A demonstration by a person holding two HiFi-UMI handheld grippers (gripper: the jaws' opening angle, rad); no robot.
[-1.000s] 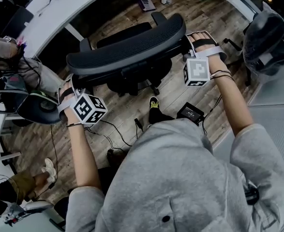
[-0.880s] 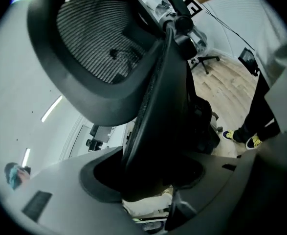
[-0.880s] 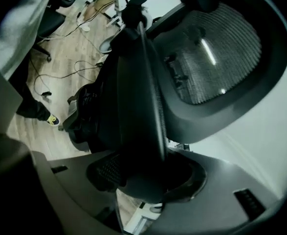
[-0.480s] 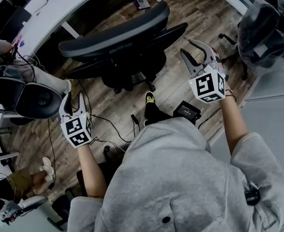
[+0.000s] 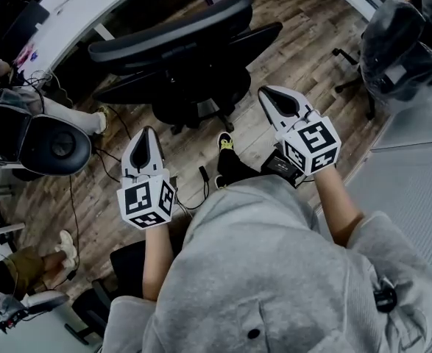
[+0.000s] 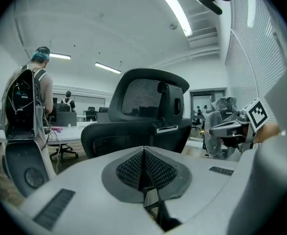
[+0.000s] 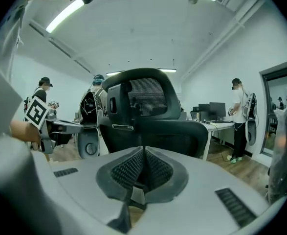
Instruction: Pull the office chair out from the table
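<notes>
The black office chair (image 5: pixel 179 50) stands on the wood floor, a little way out from the white table (image 5: pixel 68 20), its back turned toward me. My left gripper (image 5: pixel 146 134) is shut and empty, well short of the chair on its near left. My right gripper (image 5: pixel 267 94) is also shut and empty, off the chair's near right. In the left gripper view the chair (image 6: pixel 143 116) stands ahead beyond the closed jaws, with my right gripper (image 6: pixel 231 131) at the right. The right gripper view shows the chair (image 7: pixel 143 116) ahead.
A second chair wrapped in plastic (image 5: pixel 403 39) stands at the right. A black rounded pack (image 5: pixel 50 145) on a person is at the left. Cables and a black box (image 5: pixel 285 166) lie on the floor near my feet. People stand at desks farther off.
Both grippers let go of the chair's backrest, drew back toward me, rolled flat and closed. The chair now stands free of them.
</notes>
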